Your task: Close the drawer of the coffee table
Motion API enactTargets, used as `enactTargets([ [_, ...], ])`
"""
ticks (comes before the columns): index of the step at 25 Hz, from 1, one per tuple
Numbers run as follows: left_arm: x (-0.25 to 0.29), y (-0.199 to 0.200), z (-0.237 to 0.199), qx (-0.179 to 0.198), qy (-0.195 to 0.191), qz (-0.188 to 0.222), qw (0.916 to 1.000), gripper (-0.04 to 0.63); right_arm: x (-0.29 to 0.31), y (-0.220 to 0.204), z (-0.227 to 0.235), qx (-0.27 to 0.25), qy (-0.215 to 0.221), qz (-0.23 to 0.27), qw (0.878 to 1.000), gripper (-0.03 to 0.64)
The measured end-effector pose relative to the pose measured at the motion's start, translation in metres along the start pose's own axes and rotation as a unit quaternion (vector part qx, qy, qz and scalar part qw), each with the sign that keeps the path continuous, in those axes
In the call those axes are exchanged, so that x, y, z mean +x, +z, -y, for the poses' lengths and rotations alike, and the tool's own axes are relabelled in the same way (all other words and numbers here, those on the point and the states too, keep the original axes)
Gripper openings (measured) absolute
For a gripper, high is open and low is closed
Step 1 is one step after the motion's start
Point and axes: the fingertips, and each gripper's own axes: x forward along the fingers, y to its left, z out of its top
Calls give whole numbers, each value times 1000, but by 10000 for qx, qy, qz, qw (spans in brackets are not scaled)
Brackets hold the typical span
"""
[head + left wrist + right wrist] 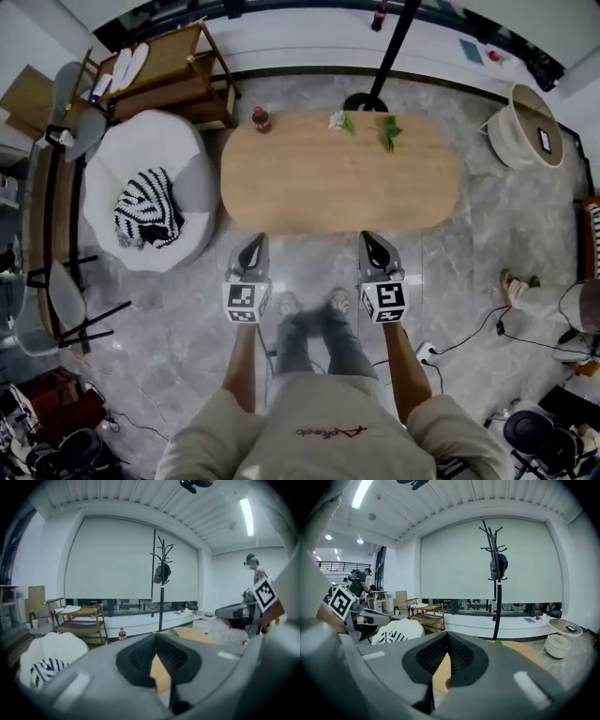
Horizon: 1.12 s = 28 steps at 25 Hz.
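The oval wooden coffee table lies on the grey floor ahead of me. From above I see only its top; no drawer shows in any view. My left gripper and right gripper are held side by side, raised over the table's near edge and pointing across it. Both are shut with nothing between the jaws. In the left gripper view the left gripper has its jaws together, and a strip of the tabletop shows beyond them. In the right gripper view the right gripper looks the same, with the tabletop beyond.
A cola bottle and green sprigs sit at the table's far edge. A white beanbag with a striped cloth stands left, a wooden trolley behind it, a coat stand at the back, a white basket right. Cables lie on the floor.
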Motion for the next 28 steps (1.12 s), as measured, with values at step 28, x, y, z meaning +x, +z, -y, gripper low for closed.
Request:
enactTargets([
  [28, -111, 170, 35, 498, 263, 911, 9943, 2, -131, 160, 0, -267, -167, 877, 9956, 5],
])
